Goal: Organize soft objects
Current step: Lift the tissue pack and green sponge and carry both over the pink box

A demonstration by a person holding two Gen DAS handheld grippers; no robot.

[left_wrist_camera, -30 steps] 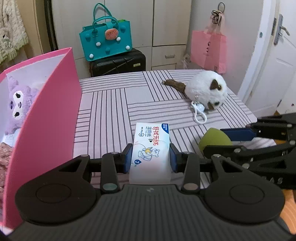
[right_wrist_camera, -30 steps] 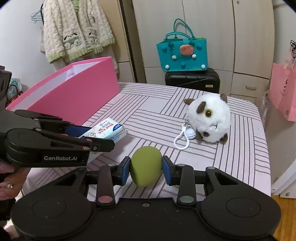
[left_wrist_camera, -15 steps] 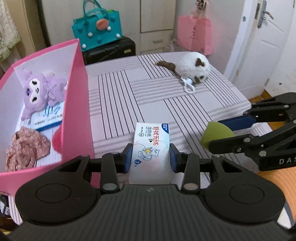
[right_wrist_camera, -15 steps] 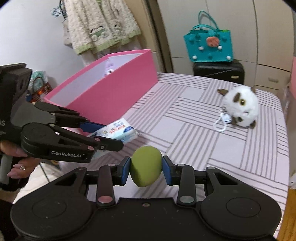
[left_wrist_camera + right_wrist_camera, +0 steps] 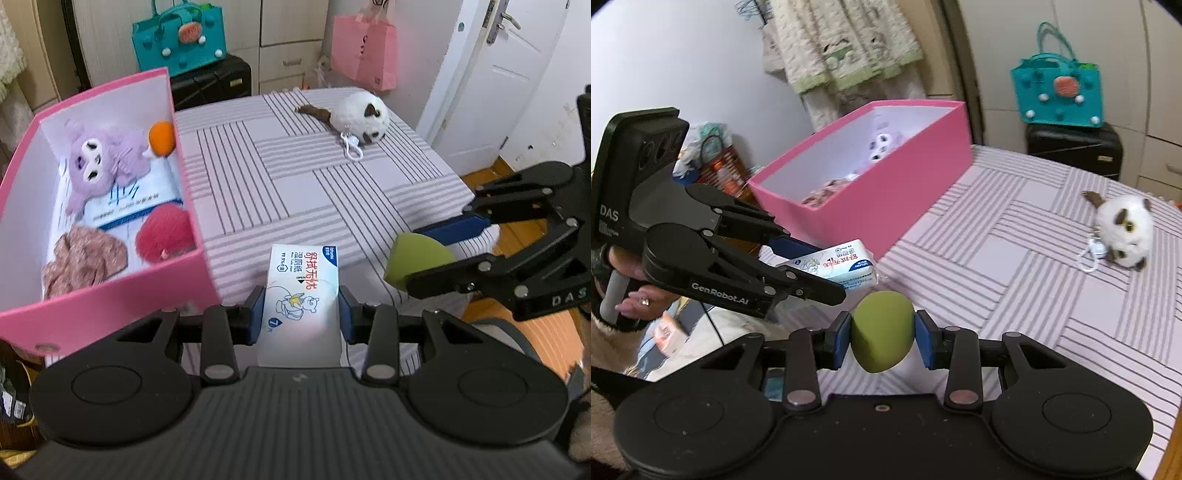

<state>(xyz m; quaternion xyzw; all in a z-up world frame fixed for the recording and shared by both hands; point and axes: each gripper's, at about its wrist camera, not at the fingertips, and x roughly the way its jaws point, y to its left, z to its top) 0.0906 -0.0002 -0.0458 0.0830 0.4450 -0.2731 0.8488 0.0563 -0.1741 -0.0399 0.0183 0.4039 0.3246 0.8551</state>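
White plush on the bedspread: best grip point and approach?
Grip the white plush across its round body, coming from above with the jaws straddling its width. The body is the bulkiest, squashiest part; the brown tail and keyring clip are thin, lie flat on the striped cover and would let it dangle.

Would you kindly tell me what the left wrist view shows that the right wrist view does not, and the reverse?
Only the left wrist view: the red plush ball, the orange ball, a pink hanging bag, a white door.
Only the right wrist view: a knitted cardigan hanging, a hand on the handle.
Both: pink box, wipes pack, green sponge, white plush.
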